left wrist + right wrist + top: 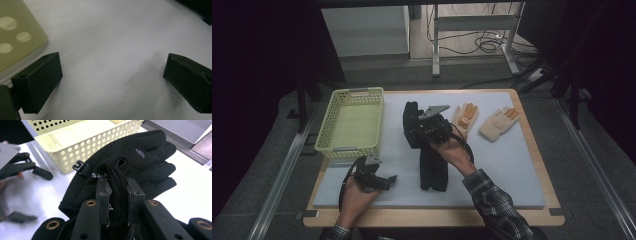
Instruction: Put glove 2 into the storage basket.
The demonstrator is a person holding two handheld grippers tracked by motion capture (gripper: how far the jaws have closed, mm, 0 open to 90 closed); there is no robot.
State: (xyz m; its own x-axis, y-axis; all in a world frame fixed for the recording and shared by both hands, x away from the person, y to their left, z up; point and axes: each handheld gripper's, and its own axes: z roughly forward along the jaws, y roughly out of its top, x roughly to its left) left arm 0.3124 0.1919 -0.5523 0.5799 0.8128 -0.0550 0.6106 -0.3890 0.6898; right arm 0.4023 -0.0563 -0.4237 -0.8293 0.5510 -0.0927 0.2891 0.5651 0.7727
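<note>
Bench (512,170): pale grey mat on a wood board, dim room. Left tool (384,181) near front edge, jaws wide over bare mat. Right tool (117,195) clamped on black glove (140,162), lifted above a second black glove (433,170). White lettering "RS" legible on cuff. Beyond: yellow basket (328,131), two tan gloves (498,123). Past the bench, cables on floor (484,42).

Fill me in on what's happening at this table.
A person is working with a gripper in each hand. The right gripper is clamped on the cuff of a black glove, held up beside a pale yellow basket. The left gripper rests open over the white mat near the basket, holding nothing. A second black glove lies on the mat, and two tan gloves sit at the far right.
</note>
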